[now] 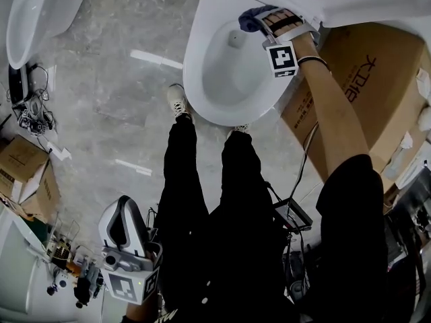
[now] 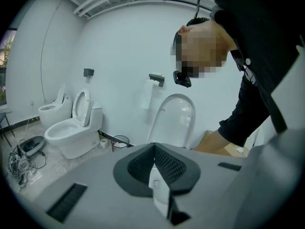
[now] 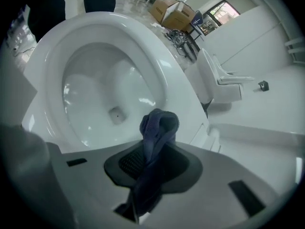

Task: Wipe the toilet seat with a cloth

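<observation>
A white toilet with its seat [image 1: 195,52] ringing the open bowl stands before me; the same seat [image 3: 157,66] fills the right gripper view. My right gripper [image 1: 264,20] is shut on a dark blue cloth [image 1: 250,19] at the back right of the seat, near the hinge. The cloth [image 3: 157,132] sticks out bunched from between the jaws, just above the rim. My left gripper [image 1: 124,231] hangs low beside my left leg, away from the toilet, its jaws [image 2: 155,168] shut with nothing between them.
A large cardboard box [image 1: 367,93] stands right of the toilet. Another toilet [image 1: 37,12] is at the far left, with cables and small boxes [image 1: 23,163] on the grey floor. My shoes [image 1: 178,103] stand at the bowl's front. Two more toilets [image 2: 71,128] line the wall.
</observation>
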The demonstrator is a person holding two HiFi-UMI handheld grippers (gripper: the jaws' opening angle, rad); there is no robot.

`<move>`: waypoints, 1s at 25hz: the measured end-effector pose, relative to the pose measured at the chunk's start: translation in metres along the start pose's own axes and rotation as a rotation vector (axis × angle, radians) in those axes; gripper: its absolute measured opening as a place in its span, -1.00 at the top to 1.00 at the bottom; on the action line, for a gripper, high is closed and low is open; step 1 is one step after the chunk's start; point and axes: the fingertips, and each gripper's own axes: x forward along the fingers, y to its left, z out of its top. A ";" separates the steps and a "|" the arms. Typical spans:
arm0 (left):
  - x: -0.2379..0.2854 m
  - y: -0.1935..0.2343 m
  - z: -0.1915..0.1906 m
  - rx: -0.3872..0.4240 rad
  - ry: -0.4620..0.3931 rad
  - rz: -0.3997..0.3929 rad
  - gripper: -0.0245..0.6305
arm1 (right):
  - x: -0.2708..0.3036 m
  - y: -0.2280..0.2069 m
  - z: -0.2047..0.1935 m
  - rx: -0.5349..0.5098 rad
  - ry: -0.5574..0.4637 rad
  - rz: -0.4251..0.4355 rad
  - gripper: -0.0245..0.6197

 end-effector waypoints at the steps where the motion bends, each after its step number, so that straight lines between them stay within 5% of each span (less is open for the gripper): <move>1: -0.004 0.001 -0.004 -0.008 0.001 0.005 0.89 | 0.000 0.000 0.000 0.003 -0.006 0.002 0.66; 14: -0.020 0.005 -0.014 0.025 0.019 0.030 0.89 | -0.013 0.019 -0.015 0.074 0.036 0.085 0.66; 25: 0.025 -0.033 -0.005 0.099 -0.041 -0.098 0.89 | -0.040 0.066 -0.041 0.269 0.099 0.147 0.66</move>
